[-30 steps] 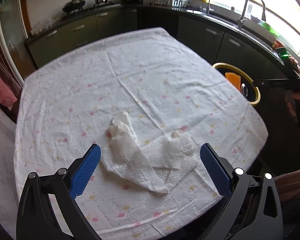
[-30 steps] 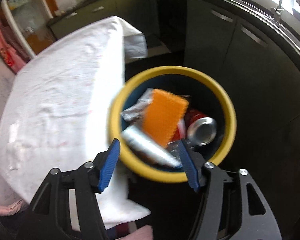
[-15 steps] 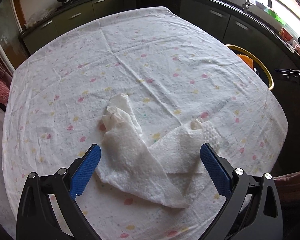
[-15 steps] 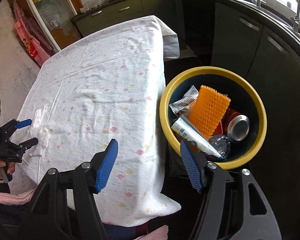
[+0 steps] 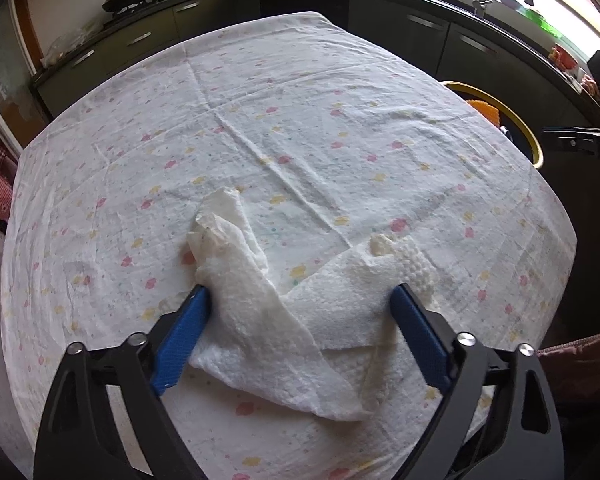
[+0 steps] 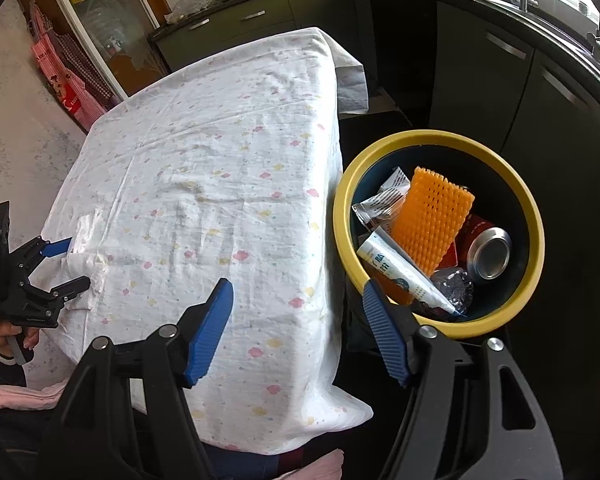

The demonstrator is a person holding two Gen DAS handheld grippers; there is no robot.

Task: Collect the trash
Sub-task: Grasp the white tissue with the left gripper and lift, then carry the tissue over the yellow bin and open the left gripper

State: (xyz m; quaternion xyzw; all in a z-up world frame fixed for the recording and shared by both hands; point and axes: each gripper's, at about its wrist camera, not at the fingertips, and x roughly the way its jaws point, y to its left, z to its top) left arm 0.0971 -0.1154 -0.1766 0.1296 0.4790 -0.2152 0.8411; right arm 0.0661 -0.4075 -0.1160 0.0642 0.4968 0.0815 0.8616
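Left wrist view: the left gripper (image 5: pixel 300 316) has come down onto the crumpled paper towel (image 5: pixel 296 312), which lies on the flowered tablecloth (image 5: pixel 300 120) at six o'clock. A second ago its blue pads hung above the paper; now both tips touch it, one at each flank, and the jaws have just been closing in. They stand wide and do not yet clamp the sheet, so the grasp looks begun, not finished. The yellow-rimmed bin (image 5: pixel 528 136) peeks past the table edge at three o'clock. In the right wrist view the right gripper (image 6: pixel 296 316) has swung off the bin (image 6: pixel 440 140) to hover over the table corner, parted and empty, jaws just widening.
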